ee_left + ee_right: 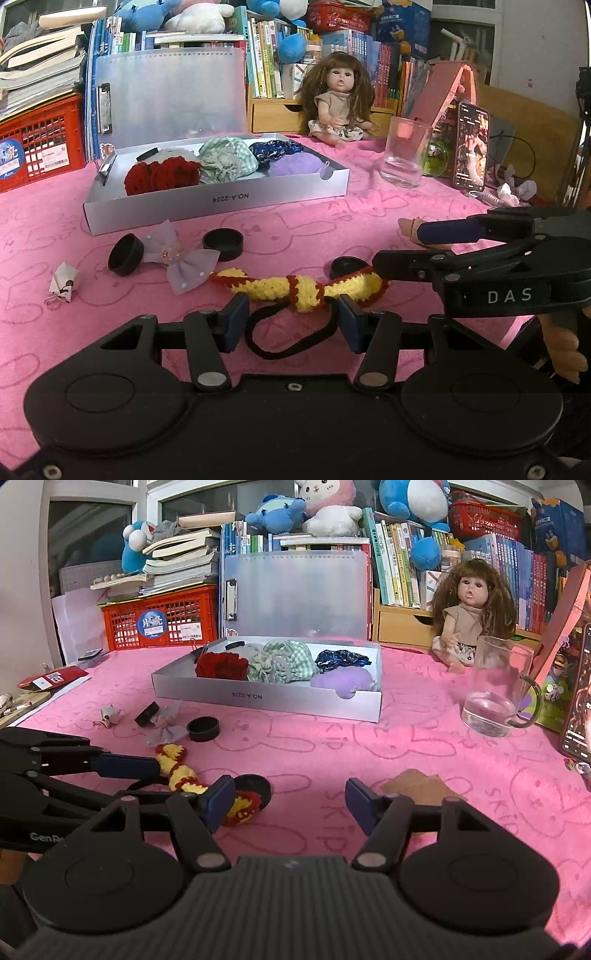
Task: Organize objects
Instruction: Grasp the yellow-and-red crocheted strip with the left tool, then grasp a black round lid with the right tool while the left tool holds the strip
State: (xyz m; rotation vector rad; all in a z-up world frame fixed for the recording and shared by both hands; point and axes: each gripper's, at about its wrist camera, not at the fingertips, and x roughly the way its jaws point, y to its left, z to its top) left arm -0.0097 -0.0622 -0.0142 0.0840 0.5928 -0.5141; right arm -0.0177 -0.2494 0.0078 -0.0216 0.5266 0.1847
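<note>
The crocheted hair tie lies on the pink counter in the foreground, well in front of the silver box. It is a knitted bow of yellow yarn edged and banded in dark red, long and lumpy, knotted at its middle, with a black elastic loop hanging from the knot toward the camera. One tip of the bow rests over a flat black round lid.

The left gripper sits low over the hair tie with its blue pads on either side of the elastic loop; the jaws stand at a middling gap and the pads do not press on the yarn or the loop. The right gripper has its jaws wide apart with only bare pink cloth between them; one of its pads sits just beside the red-edged tip of the bow.

Inside the silver box lie a red scrunchie, a green checked one, a dark blue one and a lilac one. A grey-lilac fabric bow and two black round caps lie on the counter between the box and the hair tie.
</note>
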